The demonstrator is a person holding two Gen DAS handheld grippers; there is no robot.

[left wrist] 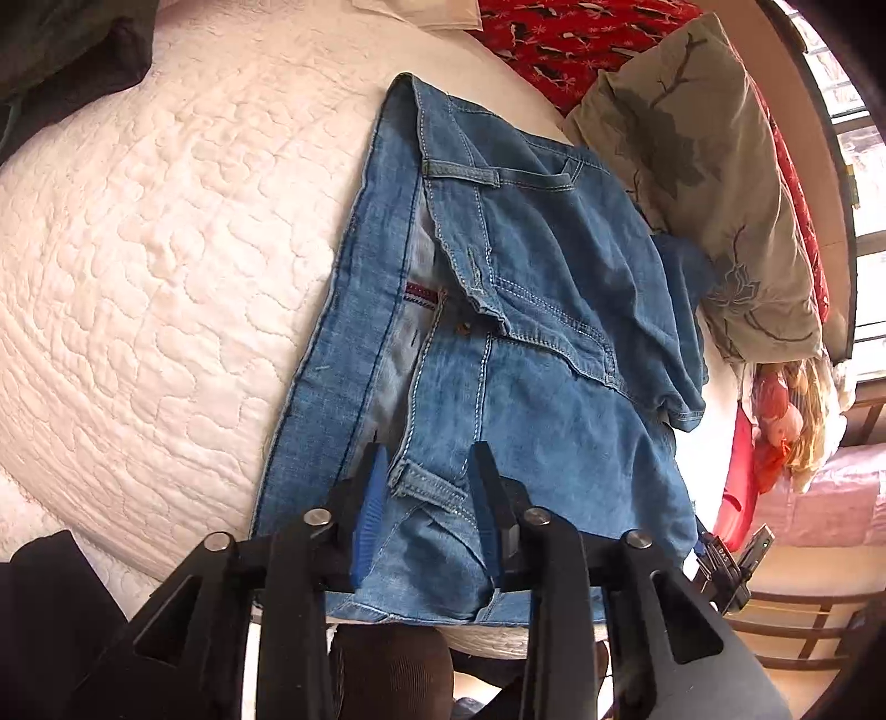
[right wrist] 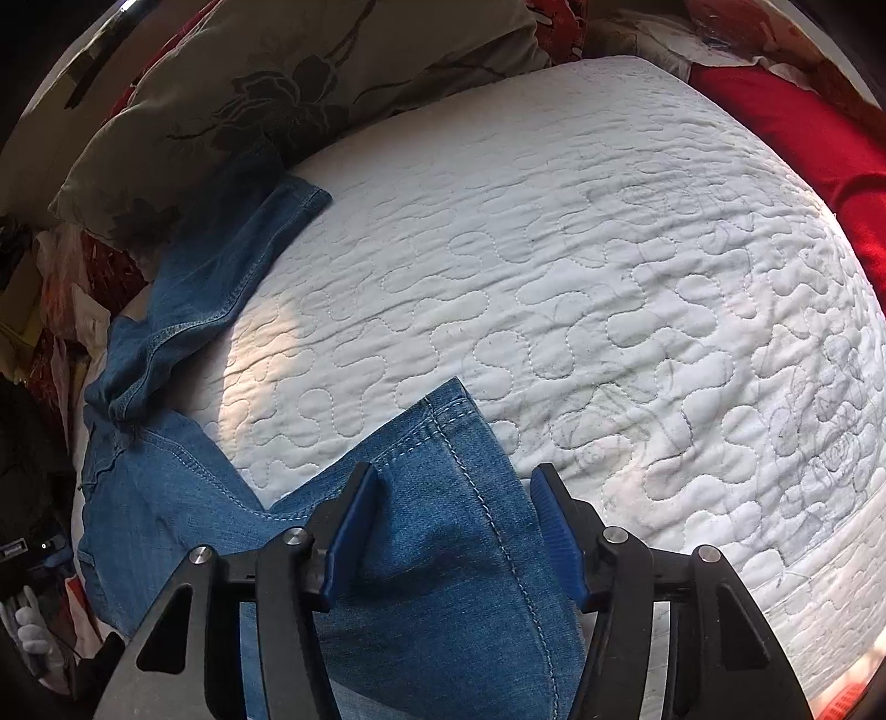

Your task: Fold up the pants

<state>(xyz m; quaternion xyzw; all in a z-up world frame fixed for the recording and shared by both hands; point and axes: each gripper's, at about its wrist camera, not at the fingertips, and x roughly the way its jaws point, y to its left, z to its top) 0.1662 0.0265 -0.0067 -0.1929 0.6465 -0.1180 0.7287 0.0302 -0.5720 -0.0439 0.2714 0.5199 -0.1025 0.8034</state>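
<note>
Blue denim pants (left wrist: 498, 310) lie on a white quilted bed (left wrist: 166, 266), waist end toward me in the left wrist view, fly open, rumpled at the right. My left gripper (left wrist: 426, 471) is open, its blue-padded fingers either side of a belt loop (left wrist: 426, 484) at the waistband, low over the fabric. In the right wrist view a pant leg (right wrist: 443, 531) lies under my open right gripper (right wrist: 454, 493), its hem corner just ahead. The other leg (right wrist: 221, 277) runs off to the upper left. The right gripper also shows in the left wrist view (left wrist: 731, 559) at the bed's right edge.
A beige flowered pillow (left wrist: 703, 166) lies against the pants' far right side; it also shows in the right wrist view (right wrist: 266, 83). A red patterned cloth (left wrist: 565, 39) lies at the back. Dark clothing (left wrist: 61, 50) sits at the top left. A red blanket (right wrist: 819, 144) lies at the bed's right.
</note>
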